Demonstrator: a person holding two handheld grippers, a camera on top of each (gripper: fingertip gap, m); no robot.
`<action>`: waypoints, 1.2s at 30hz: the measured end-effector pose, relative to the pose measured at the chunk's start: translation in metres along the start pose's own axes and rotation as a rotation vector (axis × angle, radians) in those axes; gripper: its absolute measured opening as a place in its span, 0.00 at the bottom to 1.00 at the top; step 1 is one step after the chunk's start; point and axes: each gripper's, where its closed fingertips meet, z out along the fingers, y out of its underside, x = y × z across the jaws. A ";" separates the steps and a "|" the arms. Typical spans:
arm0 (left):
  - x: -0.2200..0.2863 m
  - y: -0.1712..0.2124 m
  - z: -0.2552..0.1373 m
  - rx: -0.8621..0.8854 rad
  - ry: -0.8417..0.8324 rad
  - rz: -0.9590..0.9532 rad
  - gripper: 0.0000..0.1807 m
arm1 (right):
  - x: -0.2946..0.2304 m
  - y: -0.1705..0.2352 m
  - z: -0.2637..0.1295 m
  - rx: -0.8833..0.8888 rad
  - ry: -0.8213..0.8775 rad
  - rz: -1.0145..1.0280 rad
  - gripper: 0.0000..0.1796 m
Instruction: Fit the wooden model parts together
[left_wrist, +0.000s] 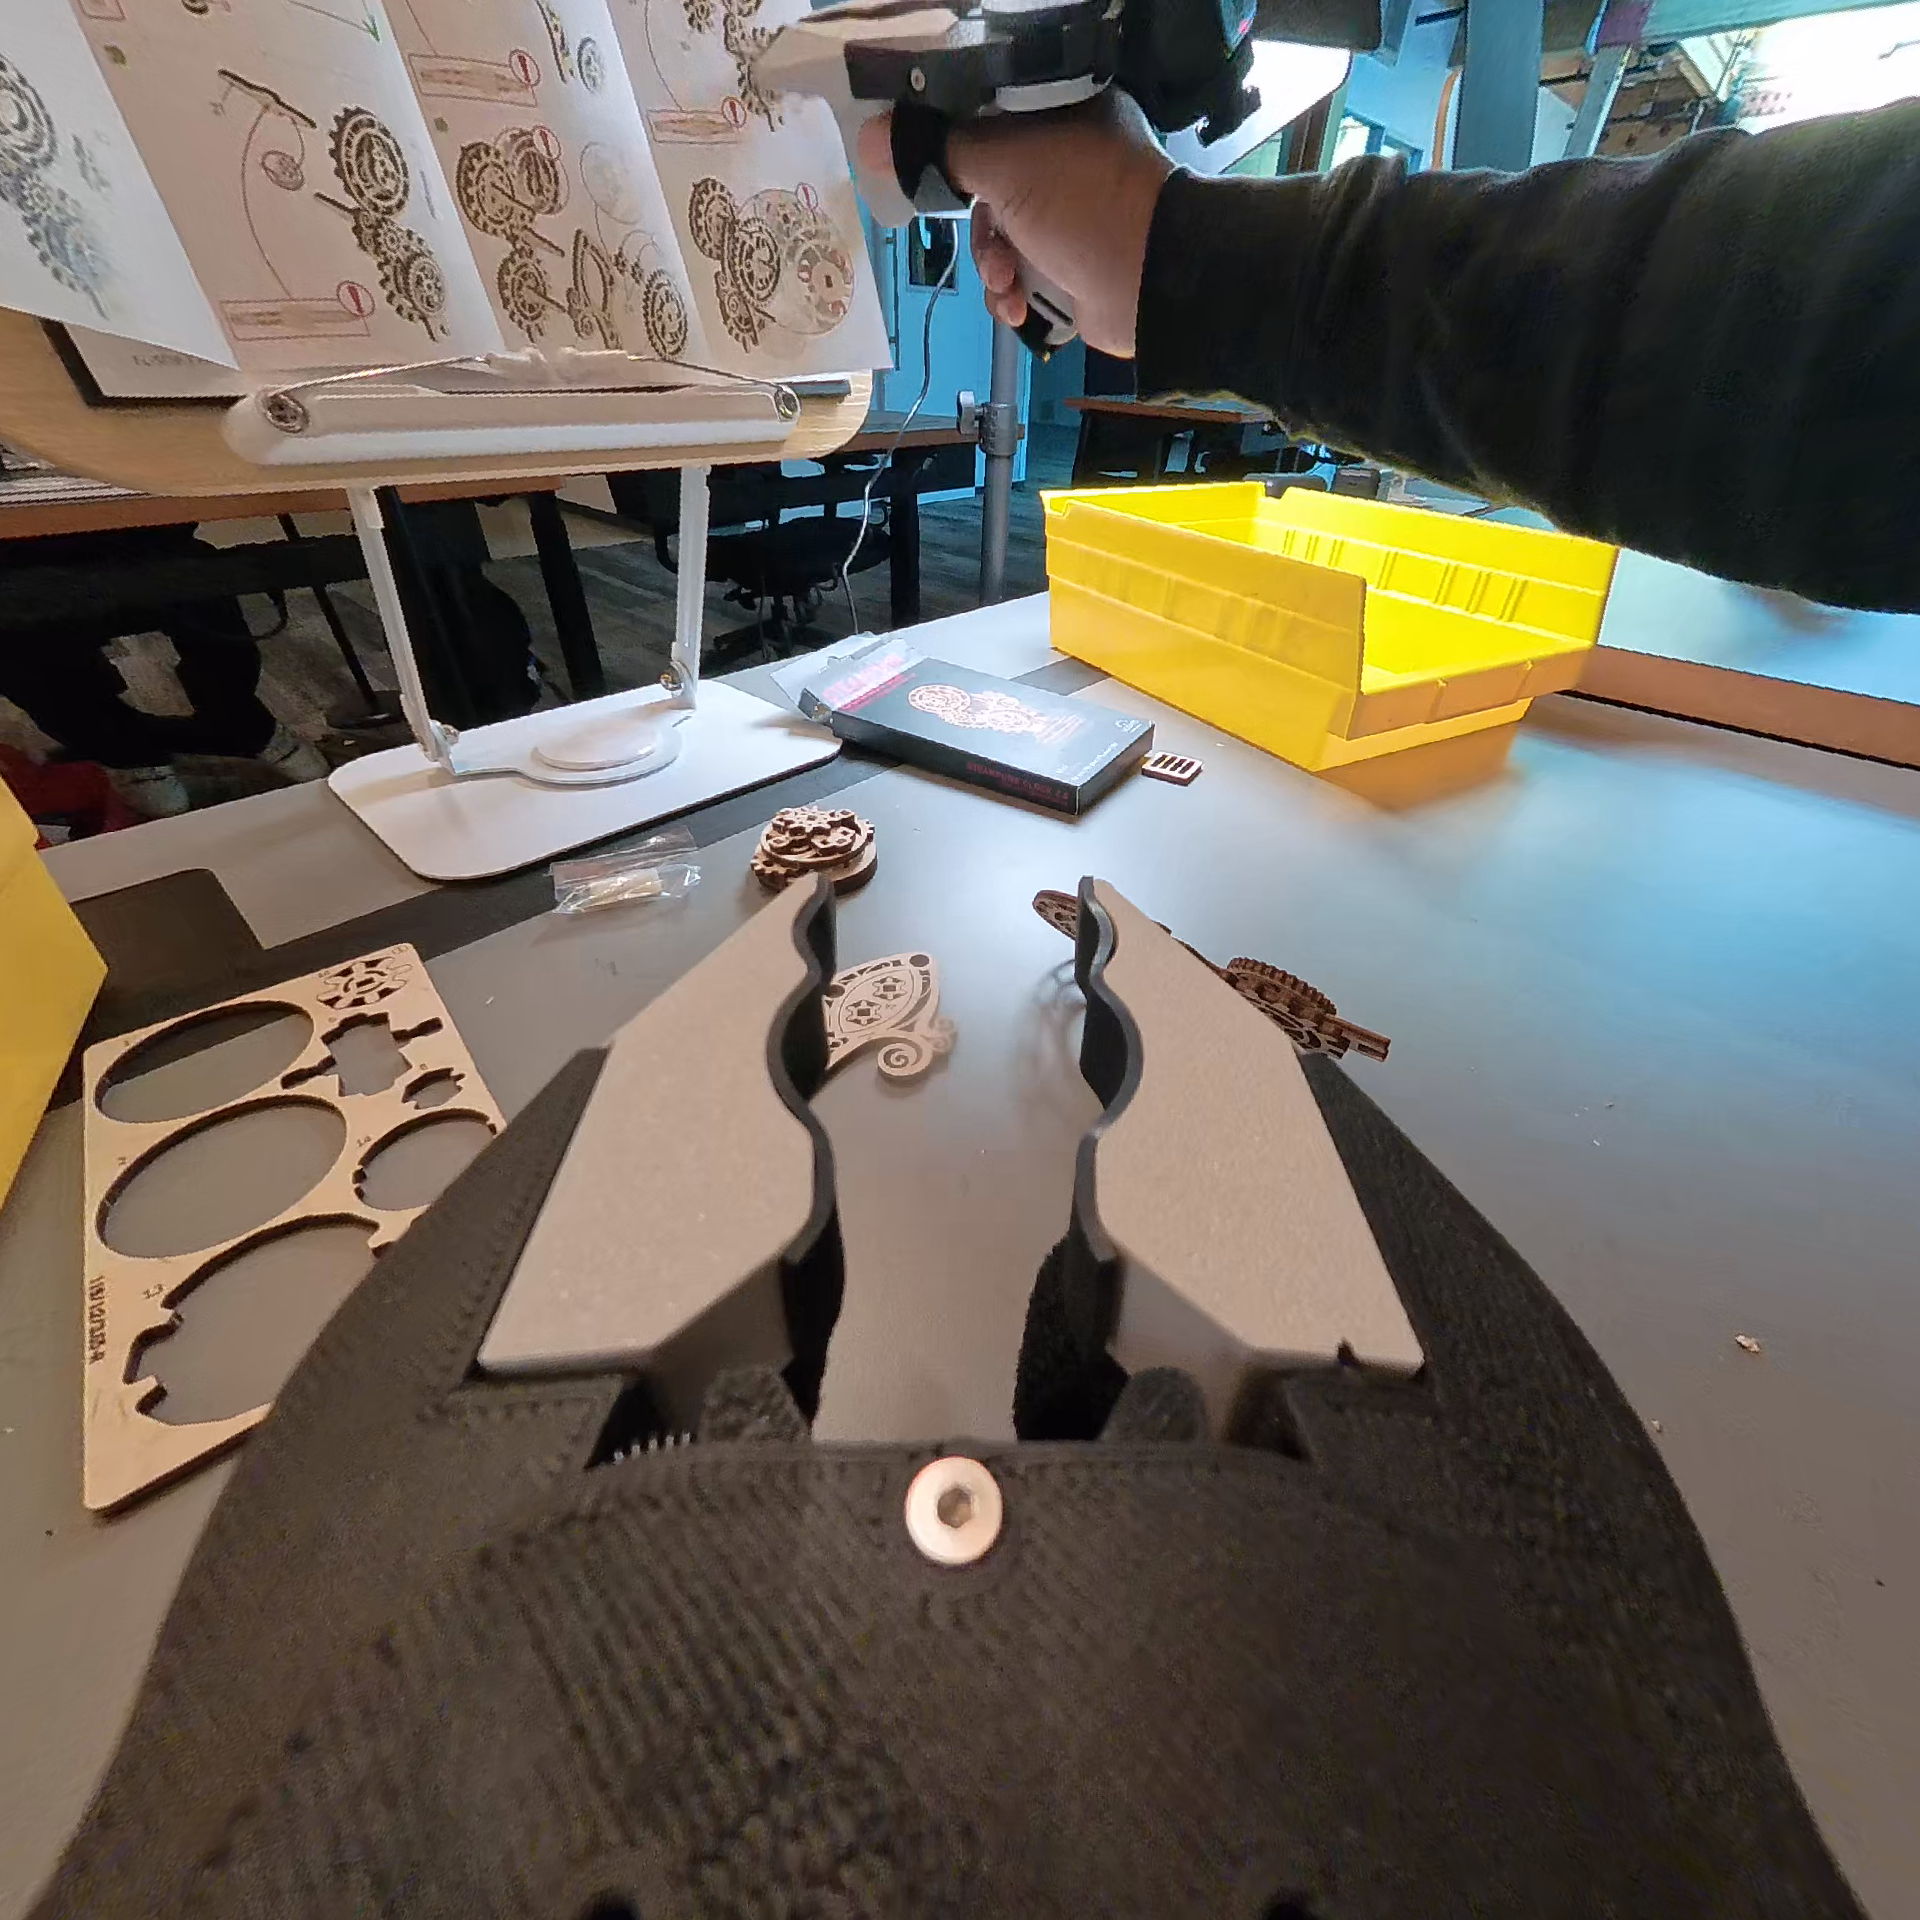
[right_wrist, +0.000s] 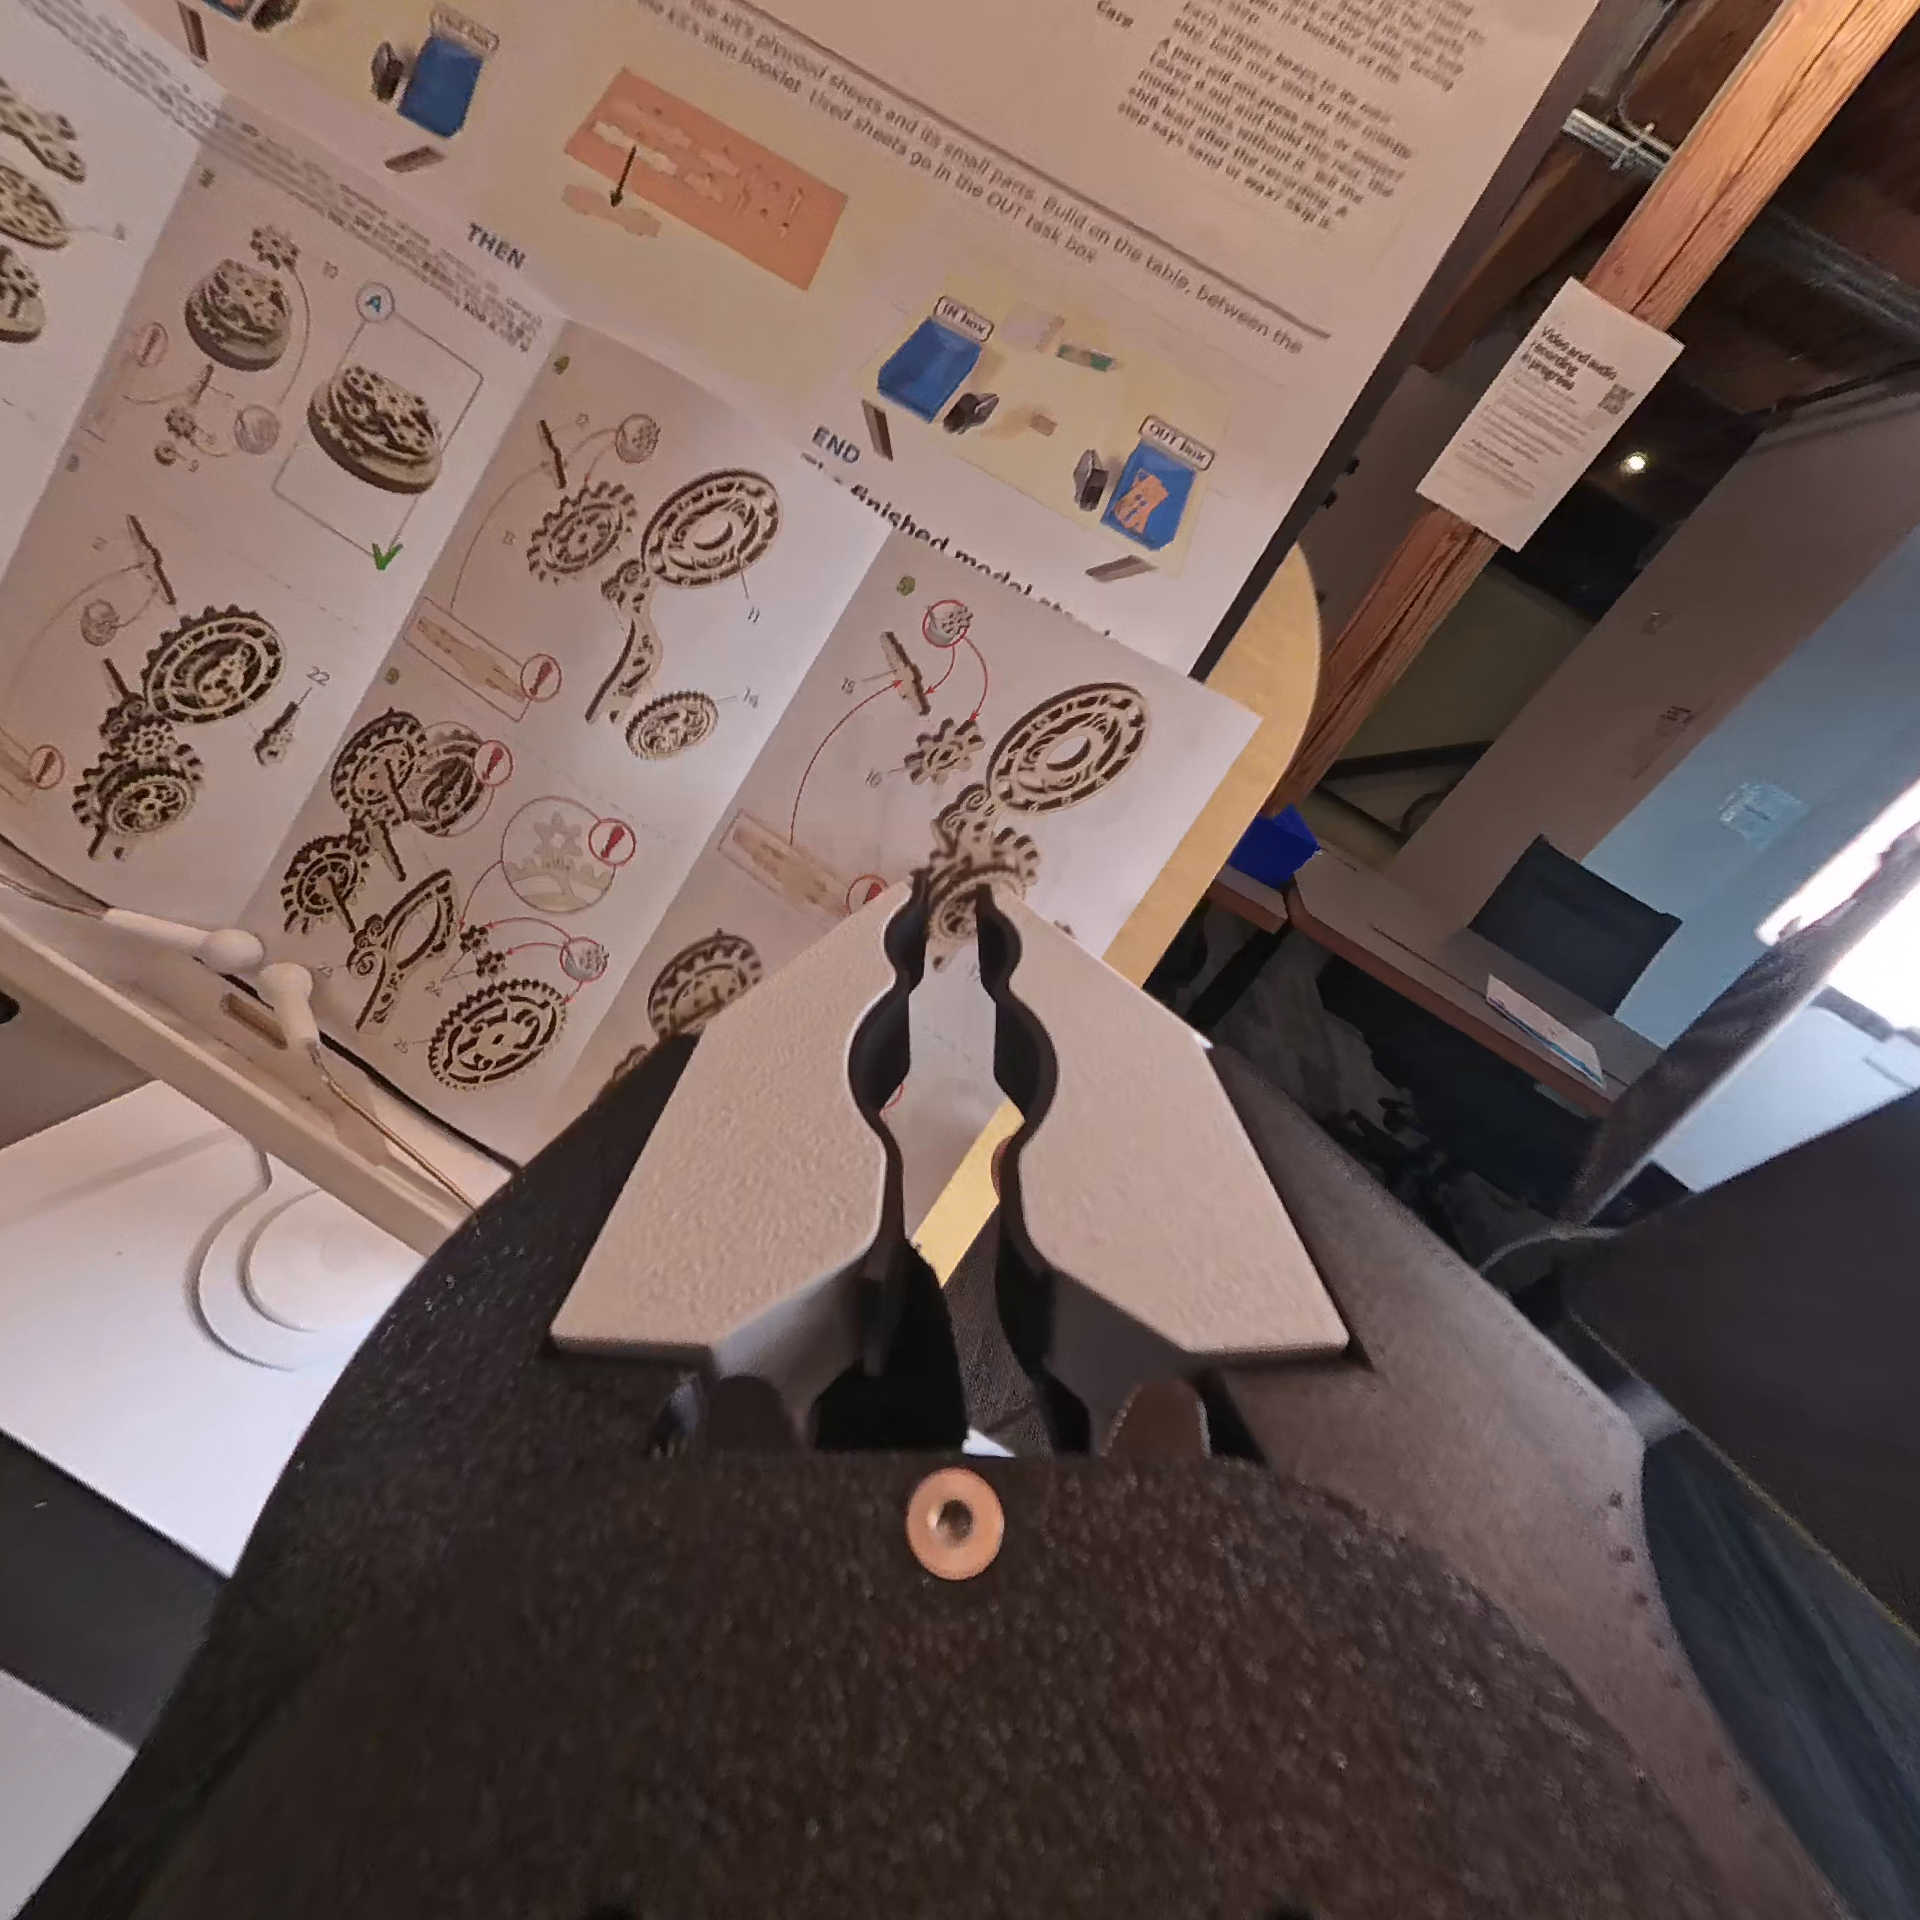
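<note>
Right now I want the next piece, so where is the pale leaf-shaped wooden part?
In the left wrist view, the leaf-shaped part lies flat on the grey table, between the open left gripper's fingertips, just nearer than the round gear stack.

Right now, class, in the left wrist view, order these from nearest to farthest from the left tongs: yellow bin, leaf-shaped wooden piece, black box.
1. Leaf-shaped wooden piece, lying between the left tongs.
2. Black box, ahead on the table.
3. Yellow bin, far right.
</note>
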 end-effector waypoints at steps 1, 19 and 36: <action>0.000 0.000 0.000 0.000 0.001 -0.001 0.25 | 0.000 -0.005 -0.001 0.017 0.000 0.000 0.04; 0.000 0.000 0.000 0.002 0.003 -0.008 0.24 | 0.015 -0.007 0.018 -0.105 0.076 -0.123 0.00; 0.001 0.001 0.001 -0.005 0.010 -0.011 0.24 | -0.018 -0.014 0.035 -0.082 -0.080 0.002 0.00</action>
